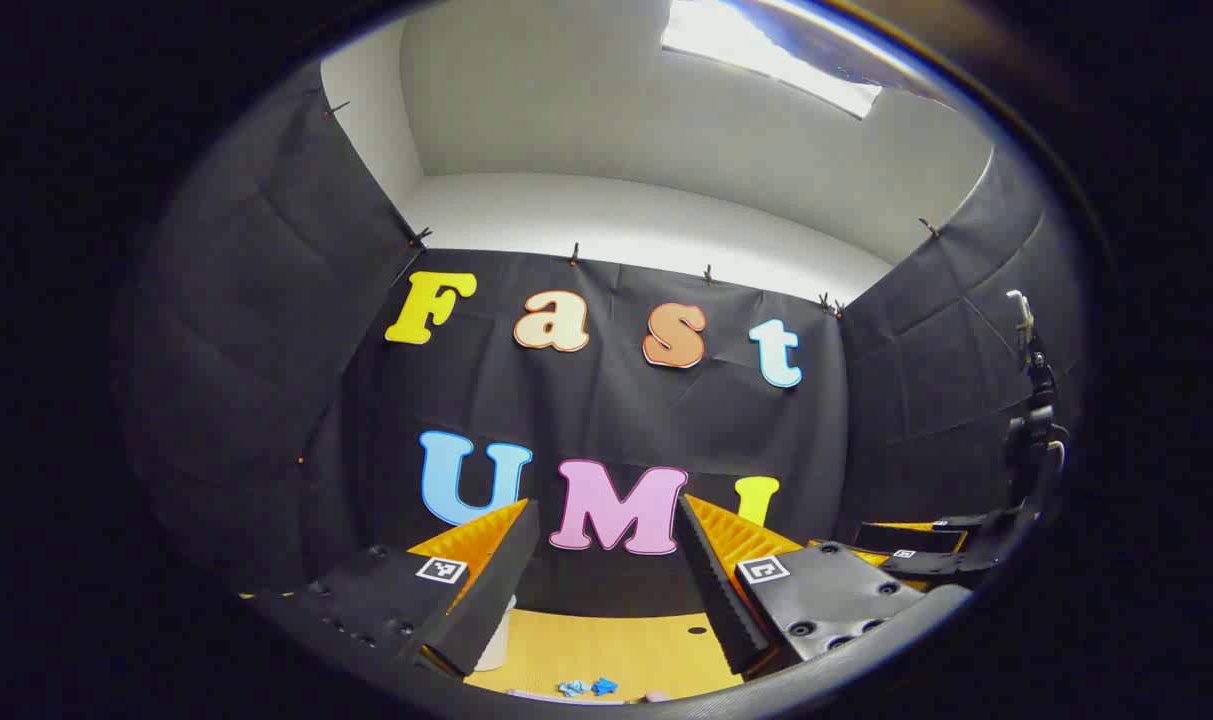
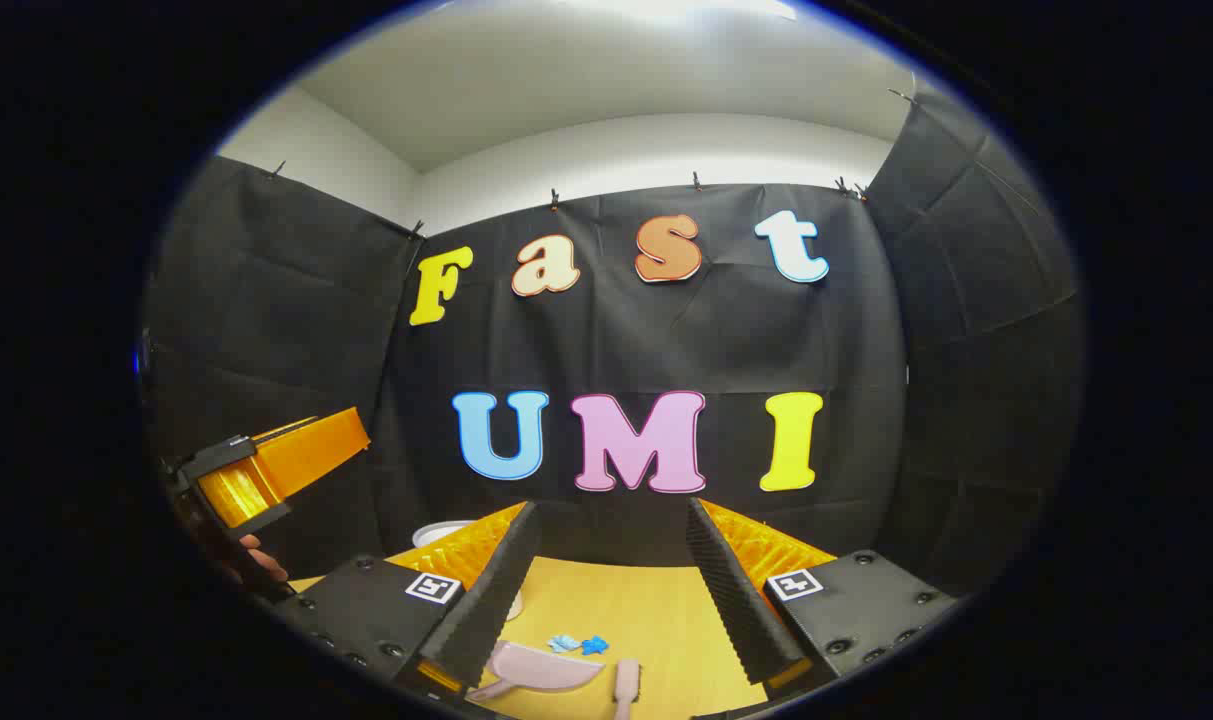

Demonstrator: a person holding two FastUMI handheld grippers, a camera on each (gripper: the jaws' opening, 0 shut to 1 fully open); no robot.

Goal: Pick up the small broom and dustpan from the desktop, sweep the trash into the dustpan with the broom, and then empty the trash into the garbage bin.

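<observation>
Both grippers hold their fingers apart on nothing: the right gripper (image 2: pixel 611 590) above the desktop (image 2: pixel 666 620), the left gripper (image 1: pixel 606 575) likewise. Just beyond, the dustpan (image 2: pixel 546 668) lies left of the broom (image 2: pixel 625 686), blue trash (image 2: pixel 579 644) behind the dustpan. A hasty descent could knock the dustpan into the scraps and scatter them.

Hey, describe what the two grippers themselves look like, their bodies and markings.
The left gripper and right gripper look alike: black bolted mounting plates, each bearing a small square black-and-white marker tag, and two long fingers with ribbed, sawtooth inner faces. The left gripper, seen from the right gripper view, shows a boxy body.
</observation>
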